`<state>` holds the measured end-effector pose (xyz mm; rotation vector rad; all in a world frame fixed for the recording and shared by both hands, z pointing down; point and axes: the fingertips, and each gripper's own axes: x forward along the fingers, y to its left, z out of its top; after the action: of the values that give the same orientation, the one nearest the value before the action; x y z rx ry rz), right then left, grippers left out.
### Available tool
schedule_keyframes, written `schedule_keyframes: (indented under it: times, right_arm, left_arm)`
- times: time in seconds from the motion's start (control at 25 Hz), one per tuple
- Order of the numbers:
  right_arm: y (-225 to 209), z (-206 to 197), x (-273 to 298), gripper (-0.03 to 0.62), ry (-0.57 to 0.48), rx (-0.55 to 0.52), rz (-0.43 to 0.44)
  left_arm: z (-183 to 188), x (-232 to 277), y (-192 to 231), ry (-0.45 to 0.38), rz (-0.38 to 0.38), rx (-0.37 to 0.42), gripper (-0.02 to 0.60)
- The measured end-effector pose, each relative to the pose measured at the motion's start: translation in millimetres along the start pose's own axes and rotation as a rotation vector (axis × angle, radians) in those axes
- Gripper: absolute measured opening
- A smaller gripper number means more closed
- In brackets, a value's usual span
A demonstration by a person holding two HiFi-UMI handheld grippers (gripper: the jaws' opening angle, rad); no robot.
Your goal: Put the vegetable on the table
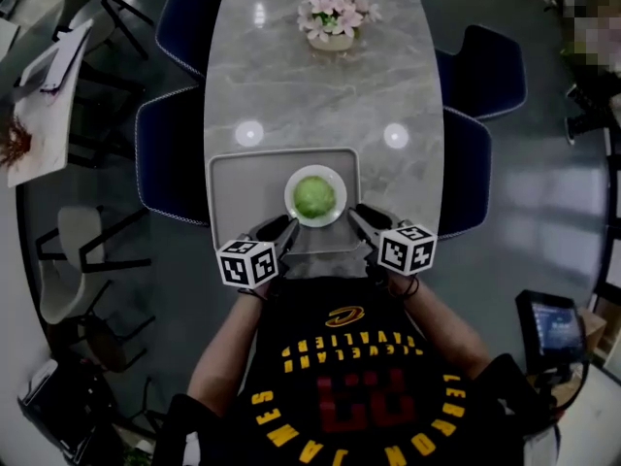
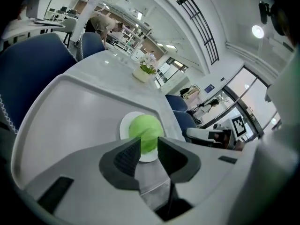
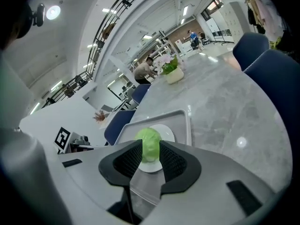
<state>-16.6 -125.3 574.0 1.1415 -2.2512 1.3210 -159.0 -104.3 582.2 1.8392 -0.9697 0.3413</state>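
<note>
A round green cabbage (image 1: 314, 195) sits on a small white plate (image 1: 337, 214), and the plate rests on a grey tray (image 1: 238, 183) at the near end of the marble table (image 1: 320, 95). My left gripper (image 1: 281, 229) is at the tray's near rim, left of the plate, its jaws a little apart with nothing pressed between them. My right gripper (image 1: 361, 219) mirrors it on the right, open and empty. In the left gripper view the cabbage (image 2: 146, 128) shows through the gap of the left gripper (image 2: 149, 149). The right gripper view shows the cabbage (image 3: 149, 142) just beyond the right gripper (image 3: 151, 156).
A pot of pink flowers (image 1: 333, 17) stands at the table's far end. Dark blue chairs (image 1: 173, 153) line the left side, and more chairs (image 1: 485, 66) stand on the right. Bare marble lies between the tray and the flowers.
</note>
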Motion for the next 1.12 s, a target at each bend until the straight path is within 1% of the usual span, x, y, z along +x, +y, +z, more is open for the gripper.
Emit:
schedule_keyframes:
  times: [0.12,0.28,0.52,0.64,0.84,1.12]
  right_arm:
    - [-8,-10,11,0.115,0.039,0.005,-0.015]
    - [-24,-19,27,0.115,0.094,0.005,-0.057]
    - [-43,-15,46,0.115,0.155,-0.025,-0.118]
    - [-45,-22,49,0.115,0.185,-0.028,-0.142]
    - [-37,-34,53,0.115,0.197,-0.014,-0.155]
    - [-40,-28,64,0.114,0.229,-0.062,-0.169]
  left_arm:
    - [-5,6,16,0.029,0.025,-0.021,0.101]
    - [-6,16,34,0.061,0.044,-0.064,0.101]
    - [-4,32,53,0.125,0.089,-0.061,0.101]
    - [-9,35,56,0.153,0.095,-0.059,0.101]
    - [-16,35,63,0.161,0.118,-0.073,0.101]
    - [-13,42,65,0.179,0.136,-0.064,0.101]
